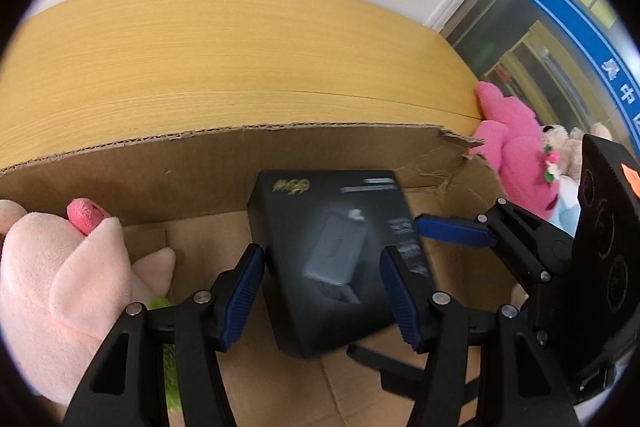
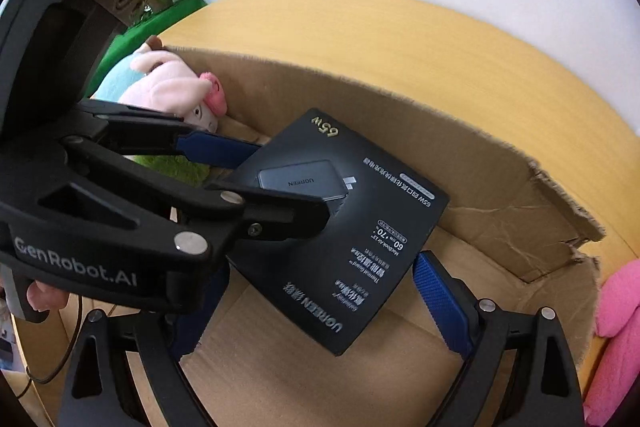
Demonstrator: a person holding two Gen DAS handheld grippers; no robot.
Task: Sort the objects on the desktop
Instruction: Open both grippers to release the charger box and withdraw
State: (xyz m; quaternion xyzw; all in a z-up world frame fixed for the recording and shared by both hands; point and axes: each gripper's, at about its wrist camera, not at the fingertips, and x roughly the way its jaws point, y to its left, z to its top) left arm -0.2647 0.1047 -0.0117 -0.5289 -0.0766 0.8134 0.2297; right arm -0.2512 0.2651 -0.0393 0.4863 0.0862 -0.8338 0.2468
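Observation:
A black charger box [image 1: 332, 247] [image 2: 344, 227] hangs tilted inside an open cardboard box [image 1: 160, 163] [image 2: 360, 107]. My right gripper [image 2: 316, 267] spans its width, one blue pad [image 2: 440, 303] at the right edge, and is shut on it. Its other finger is mostly hidden behind the left gripper. In the left wrist view the right gripper [image 1: 384, 287] reaches in from the right. My left gripper [image 1: 320, 259] [image 2: 290, 183] hovers over the box's printed face. Its fingers [image 1: 244, 291] stand narrower than the box and grip nothing.
A pale pink pig plush [image 1: 60, 267] [image 2: 168, 83] and a green fuzzy toy [image 1: 170, 367] [image 2: 172, 167] lie in the cardboard box's left end. A hot pink plush [image 1: 516, 155] [image 2: 616, 307] sits outside its torn right corner. The yellow wooden table [image 1: 240, 47] [image 2: 440, 39] runs to a white wall.

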